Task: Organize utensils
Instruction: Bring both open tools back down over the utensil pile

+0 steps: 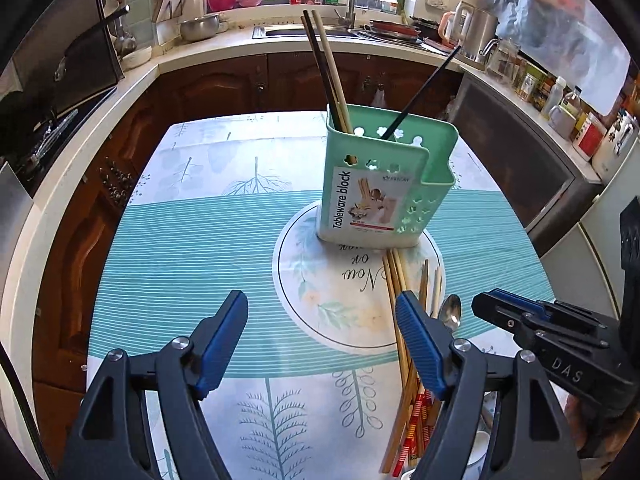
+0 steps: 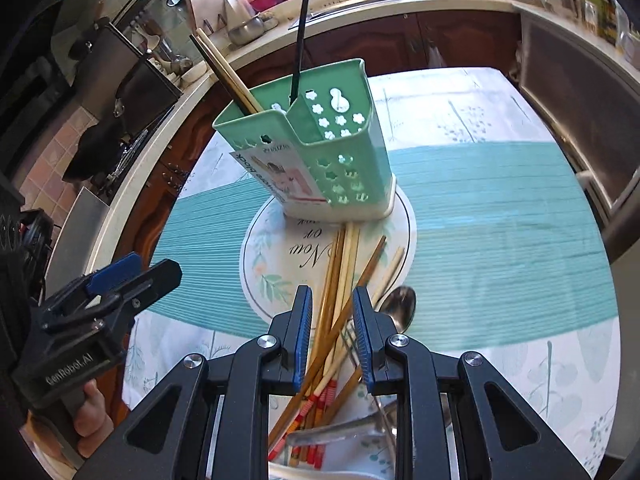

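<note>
A green utensil holder (image 1: 384, 184) stands on the table's round white motif and shows in the right wrist view too (image 2: 320, 152). It holds a light and a dark chopstick (image 1: 326, 68) on its left and one black chopstick (image 1: 424, 88) on its right. A pile of chopsticks (image 2: 340, 300), a spoon (image 2: 400, 306) and a fork lies in front of it. My right gripper (image 2: 332, 336) is partly open, its jaws either side of several chopsticks in the pile, gripping nothing. My left gripper (image 1: 324, 344) is open and empty, left of the pile (image 1: 400, 320).
The table wears a teal striped cloth (image 1: 192, 248) with leaf prints. Wooden cabinets, a worktop with a sink (image 1: 312, 32), a kettle and jars ring the far side. A stove is at the left. A white dish edge (image 2: 304, 474) shows under the pile's near end.
</note>
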Demonstrator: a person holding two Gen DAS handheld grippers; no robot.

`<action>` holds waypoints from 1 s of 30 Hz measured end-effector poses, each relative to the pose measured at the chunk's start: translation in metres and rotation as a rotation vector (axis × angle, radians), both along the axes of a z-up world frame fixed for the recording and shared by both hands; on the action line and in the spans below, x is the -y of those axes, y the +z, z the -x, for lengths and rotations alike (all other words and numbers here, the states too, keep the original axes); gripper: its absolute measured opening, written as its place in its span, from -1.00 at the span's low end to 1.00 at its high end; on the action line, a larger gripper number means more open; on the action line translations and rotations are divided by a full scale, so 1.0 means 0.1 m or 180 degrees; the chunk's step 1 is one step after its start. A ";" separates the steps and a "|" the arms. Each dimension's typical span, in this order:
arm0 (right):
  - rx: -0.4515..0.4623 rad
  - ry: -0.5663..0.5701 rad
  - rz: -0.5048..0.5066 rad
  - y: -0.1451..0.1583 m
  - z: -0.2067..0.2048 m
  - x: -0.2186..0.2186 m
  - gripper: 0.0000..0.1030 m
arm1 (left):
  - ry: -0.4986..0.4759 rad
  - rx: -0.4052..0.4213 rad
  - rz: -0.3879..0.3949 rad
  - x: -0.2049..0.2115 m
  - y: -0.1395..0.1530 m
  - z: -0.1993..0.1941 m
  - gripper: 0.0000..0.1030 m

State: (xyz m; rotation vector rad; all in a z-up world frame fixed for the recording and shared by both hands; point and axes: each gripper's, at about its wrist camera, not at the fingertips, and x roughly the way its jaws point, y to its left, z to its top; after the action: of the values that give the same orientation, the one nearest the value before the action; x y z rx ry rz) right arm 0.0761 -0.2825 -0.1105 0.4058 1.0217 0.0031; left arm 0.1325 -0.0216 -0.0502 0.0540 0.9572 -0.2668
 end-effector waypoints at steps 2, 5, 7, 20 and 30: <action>-0.0054 -0.0011 0.0032 0.01 0.02 -0.01 -0.59 | -0.0016 0.0066 -0.0064 0.01 0.01 0.04 0.45; -0.0126 -0.0001 0.0092 0.03 0.02 -0.03 -0.56 | -0.0076 0.0130 -0.0145 0.05 0.03 0.07 0.45; -0.0148 0.0010 0.0088 0.07 -0.01 -0.04 -0.55 | -0.0143 0.0143 -0.0183 0.07 0.04 0.07 0.45; -0.0204 -0.0105 0.0014 0.02 0.05 0.07 -0.47 | -0.0403 -0.0311 -0.0211 0.04 -0.33 -0.09 0.44; -0.0398 -0.0274 -0.0276 -0.24 0.02 0.28 -0.47 | -0.0710 -0.1134 0.0334 0.24 -0.82 -0.19 -0.05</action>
State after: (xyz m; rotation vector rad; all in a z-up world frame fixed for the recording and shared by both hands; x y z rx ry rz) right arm 0.0739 -0.3107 -0.1341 0.5343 1.1293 -0.0560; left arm 0.1514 -0.0458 -0.1318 0.0169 1.2914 -0.5449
